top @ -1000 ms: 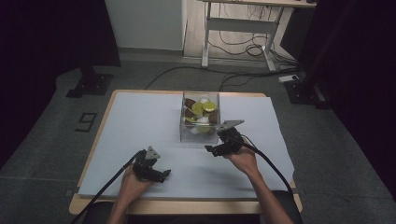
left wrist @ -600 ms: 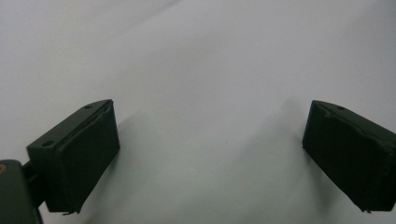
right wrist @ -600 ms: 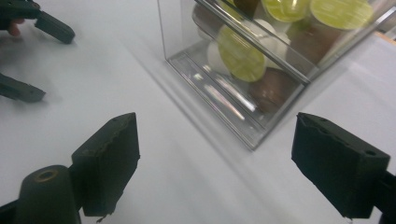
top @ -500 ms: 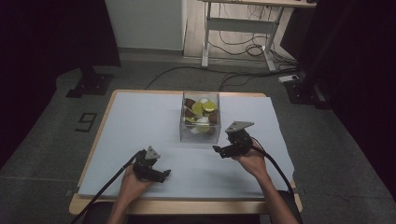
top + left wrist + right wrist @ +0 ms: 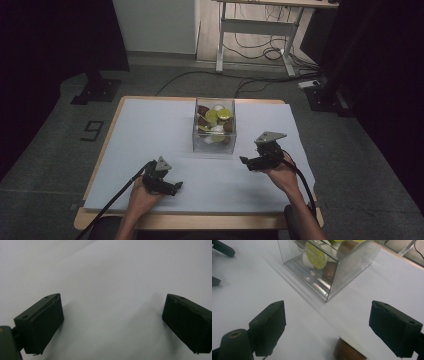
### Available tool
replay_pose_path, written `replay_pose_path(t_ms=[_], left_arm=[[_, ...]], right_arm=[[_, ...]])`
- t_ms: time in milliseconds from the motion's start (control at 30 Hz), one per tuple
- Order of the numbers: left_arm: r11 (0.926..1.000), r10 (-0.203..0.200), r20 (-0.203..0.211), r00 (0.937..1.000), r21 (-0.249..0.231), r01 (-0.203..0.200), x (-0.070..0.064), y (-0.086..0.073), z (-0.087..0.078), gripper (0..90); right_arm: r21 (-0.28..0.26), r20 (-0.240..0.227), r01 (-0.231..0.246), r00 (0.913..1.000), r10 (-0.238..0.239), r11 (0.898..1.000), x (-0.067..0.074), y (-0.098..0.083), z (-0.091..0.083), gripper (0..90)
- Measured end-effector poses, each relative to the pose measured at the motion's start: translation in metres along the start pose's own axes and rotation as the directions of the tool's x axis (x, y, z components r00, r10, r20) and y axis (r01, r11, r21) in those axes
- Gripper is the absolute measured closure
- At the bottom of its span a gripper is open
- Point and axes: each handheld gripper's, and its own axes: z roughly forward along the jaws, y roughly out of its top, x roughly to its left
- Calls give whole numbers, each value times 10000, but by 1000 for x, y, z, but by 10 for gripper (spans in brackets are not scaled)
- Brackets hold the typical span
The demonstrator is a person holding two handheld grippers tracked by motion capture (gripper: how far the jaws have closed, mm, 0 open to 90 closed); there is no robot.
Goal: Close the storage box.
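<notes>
A clear plastic box (image 5: 214, 125) stands mid-table with yellow-green, brown and white capsules inside; the right gripper view shows its near corner (image 5: 329, 270). My right gripper (image 5: 245, 161) sits just right of the box, pointing left. Its jaws (image 5: 327, 308) are open and have just been opening. A brown capsule (image 5: 348, 352) lies on the sheet low between them, with neither pad touching it. My left gripper (image 5: 176, 186) rests near the front edge, open (image 5: 112, 300) over bare white sheet. Its jaw tips (image 5: 221, 248) also appear far off in the right gripper view.
A white sheet (image 5: 150, 130) covers the wooden table (image 5: 200, 220). Cables trail from both grippers toward the front edge. Beyond the table are a desk frame (image 5: 255, 35), floor cables and dark stands.
My right gripper has moved to the right, away from the box's front. The left gripper has stayed in place.
</notes>
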Motion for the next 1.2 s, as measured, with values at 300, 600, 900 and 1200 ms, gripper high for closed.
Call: replay_pose_path(t_ms=[300,600,900,1200], left_arm=[[9999,-64,-102,9999,89,65,0,0,1,0],[9999,-81,-103,9999,79,82,0,0,1,0],[9999,-79,-104,9999,74,80,0,0,1,0],[9999,-85,-103,9999,67,86,0,0,1,0]], right_arm=[[99,270,-537,9982,534,9985,-9,-19,-5,126],[432,657,-857,9944,828,9954,-15,-38,0,21],[719,808,-1117,9911,1059,9911,-23,-57,7,12],[1115,669,-1372,9892,1303,9842,-29,-74,17,0]])
